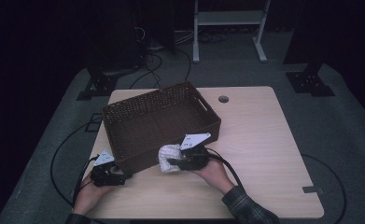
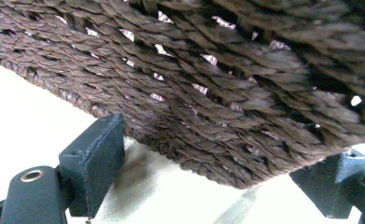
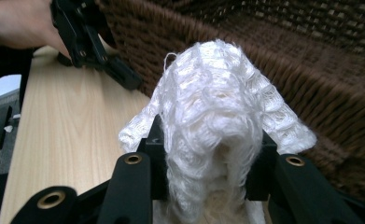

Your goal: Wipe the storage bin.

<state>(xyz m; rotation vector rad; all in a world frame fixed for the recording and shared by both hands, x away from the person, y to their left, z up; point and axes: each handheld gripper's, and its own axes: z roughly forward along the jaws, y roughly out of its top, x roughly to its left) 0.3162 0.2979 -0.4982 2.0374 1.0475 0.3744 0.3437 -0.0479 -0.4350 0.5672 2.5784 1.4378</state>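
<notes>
Jaws first: those of the right gripper point(image 3: 208, 186) are clamped on a wad of white knitted cloth point(image 3: 213, 130), which bulges up between them and spills over both sides. Those of the left gripper point(image 2: 217, 177) stand wide apart, one on either side of the lower corner of the basket, and from the left gripper view I cannot tell whether they touch the weave.

Biggest thing on view is the pale wooden worktop point(image 1: 264, 154), with a round cable hole point(image 1: 223, 99) near its far edge. On it sits a dark brown woven basket point(image 1: 138, 112), rectangular, with a handle slot in its short wall, set at an angle and lying left of the middle.

At the basket's near long wall the right gripper point(image 1: 192, 158) holds the white knitted cloth point(image 1: 168, 158) just against the wicker, above the worktop. The left gripper point(image 1: 108, 172) sits at the basket's near left corner, low over the worktop. A plaid sleeve point(image 1: 245, 205) covers the right forearm.
</notes>
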